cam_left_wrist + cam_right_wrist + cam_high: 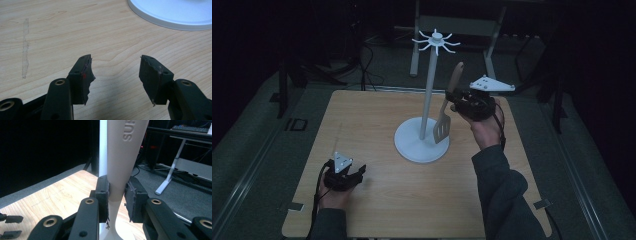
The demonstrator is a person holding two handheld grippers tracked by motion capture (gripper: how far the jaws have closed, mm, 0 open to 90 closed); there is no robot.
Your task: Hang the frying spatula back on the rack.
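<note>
Overhead, the right gripper (455, 101) holds a spatula (447, 107) upright beside the white stand (426, 107) on the table (372, 130); the left gripper (357, 175) rests near the front. Left gripper view: its fingers (81, 78) spread apart, empty, above the wood. Right gripper view: fingers (102, 197) clamp the spatula's handle.

Raised letters "SUP" on spatula handle (126, 150), running along its length & cut off at the frame's top edge. Dark mark reading approx. "ID" on floor (296, 124), just left of table (377, 195). No other legible text.
</note>
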